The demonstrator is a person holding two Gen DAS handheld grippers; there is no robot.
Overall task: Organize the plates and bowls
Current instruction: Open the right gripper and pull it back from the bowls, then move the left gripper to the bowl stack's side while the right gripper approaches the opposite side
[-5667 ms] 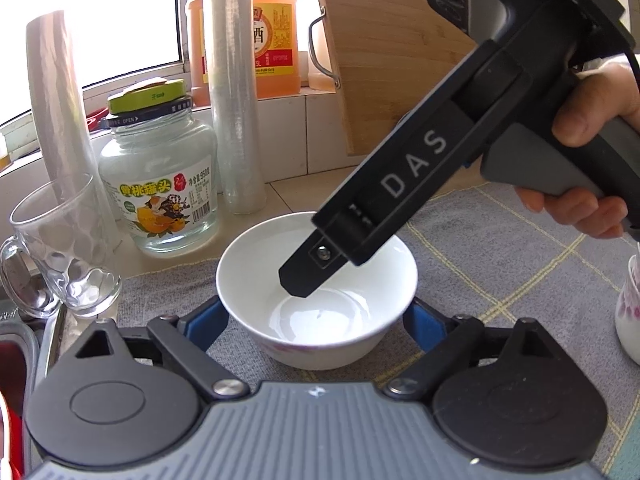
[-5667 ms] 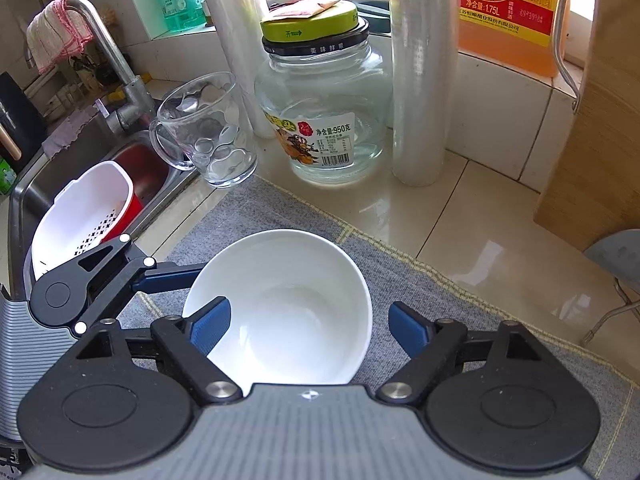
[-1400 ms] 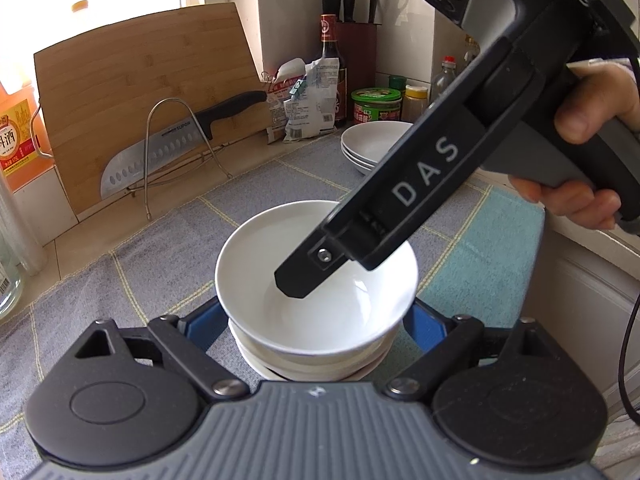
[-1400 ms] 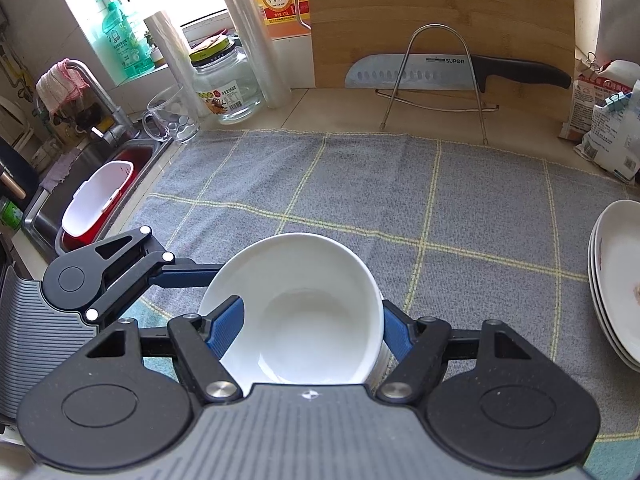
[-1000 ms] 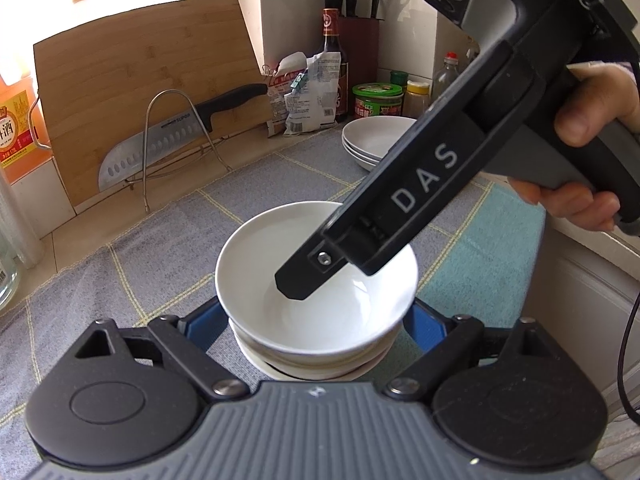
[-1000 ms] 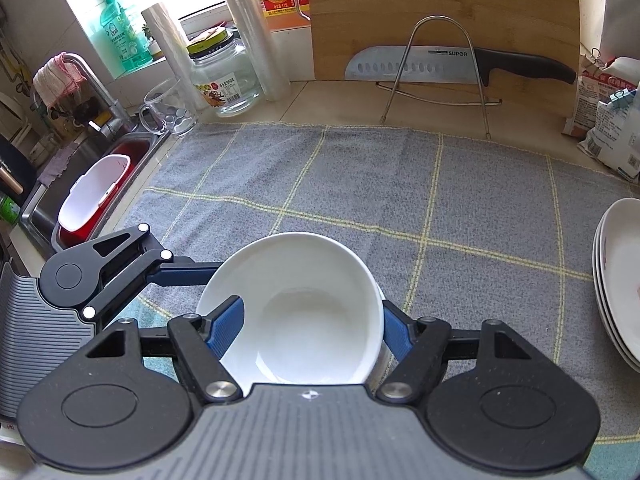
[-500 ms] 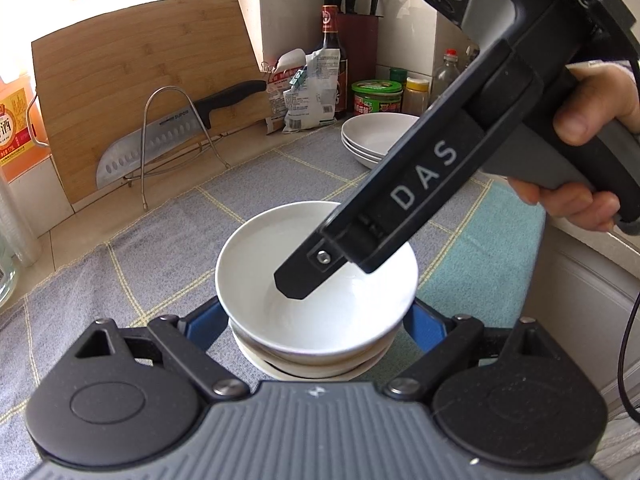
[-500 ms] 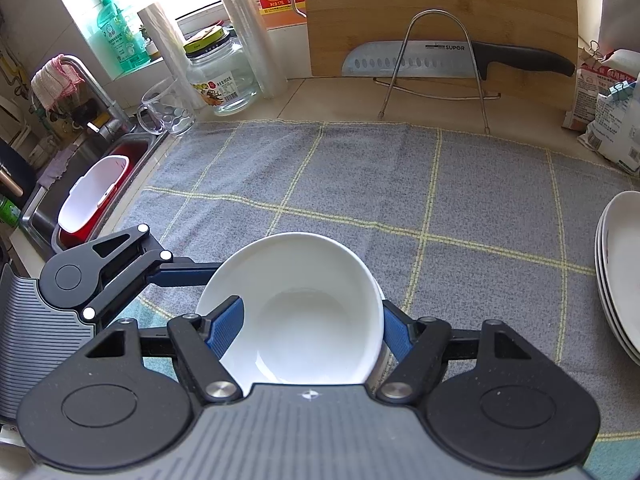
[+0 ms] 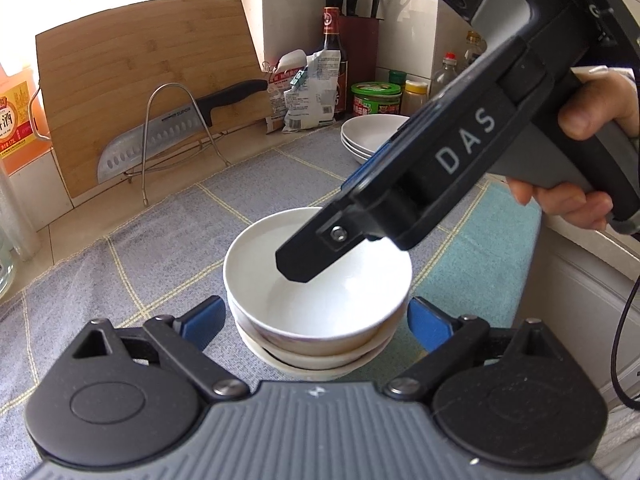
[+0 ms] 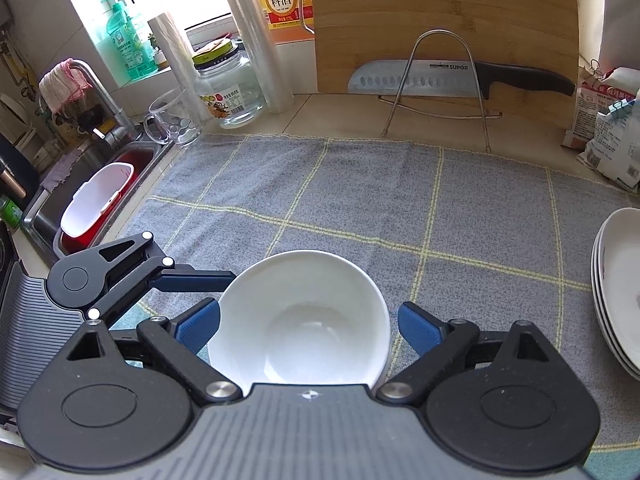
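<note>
From my left wrist camera, my left tongs (image 9: 314, 316) stand spread, blue pads either side of the glossy white ceramic bowl (image 9: 320, 300) without touching it. That bowl sits nested on top of two more white bowls (image 9: 316, 354) on the grey checked cloth (image 9: 152, 248) covering the bench. My right tongs (image 9: 304, 260) reach down over the bowl's mouth. A stack of shallow white plates (image 9: 366, 132) rests further back.

From my right wrist camera, my right tongs (image 10: 308, 326) are spread too, the pads flanking the bowl (image 10: 300, 320) with a gap on the right. My left tongs (image 10: 192, 278) lie just beside its left rim. The plates (image 10: 618, 280) sit well apart at the right edge.
</note>
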